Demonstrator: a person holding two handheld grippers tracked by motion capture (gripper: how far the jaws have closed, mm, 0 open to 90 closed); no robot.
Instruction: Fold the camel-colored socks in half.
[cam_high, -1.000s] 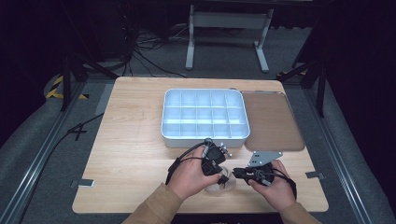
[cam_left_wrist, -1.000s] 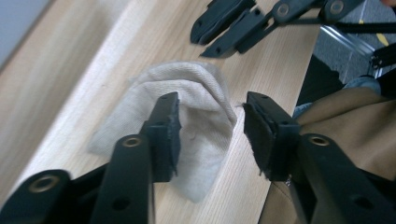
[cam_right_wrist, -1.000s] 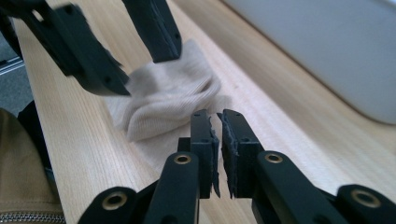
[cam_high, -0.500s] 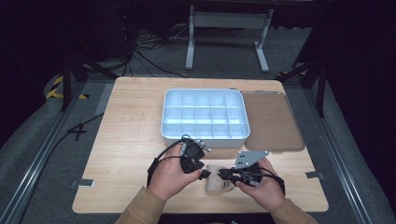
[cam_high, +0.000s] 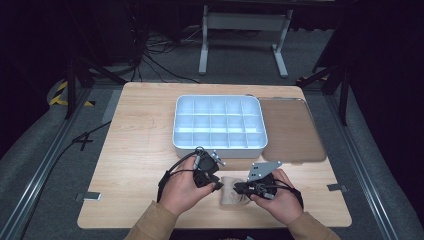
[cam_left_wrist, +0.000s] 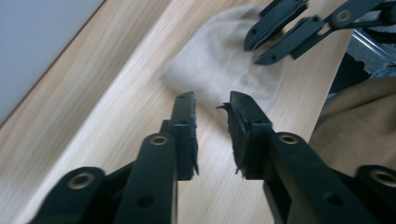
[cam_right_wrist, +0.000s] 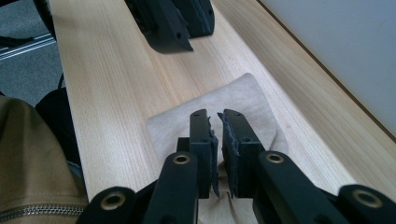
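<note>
A small beige cloth (cam_high: 229, 196) lies crumpled on the wooden table near its front edge, between the two hands. My right gripper (cam_high: 236, 188) points left over it, and its jaws stand nearly together with a fold of the cloth (cam_right_wrist: 243, 100) bunched between the pads. My left gripper (cam_high: 218, 185) sits just left of the cloth and points right. Its jaws have just been closing and now keep a narrow gap with nothing between them. In the left gripper view the cloth (cam_left_wrist: 219, 65) lies just beyond the left gripper (cam_left_wrist: 212, 100), with the right gripper (cam_left_wrist: 261, 46) above its far side.
A white tray (cam_high: 220, 145) divided into several compartments stands behind the hands at mid-table. A brown lid (cam_high: 290, 131) lies flat to its right. Bare wood (cam_high: 135, 165) stretches to the left of the hands. A black cable loops from the left gripper.
Both hands have shifted left along the front of the table. The left gripper's jaws have narrowed. The cloth now shows between the two grippers.
</note>
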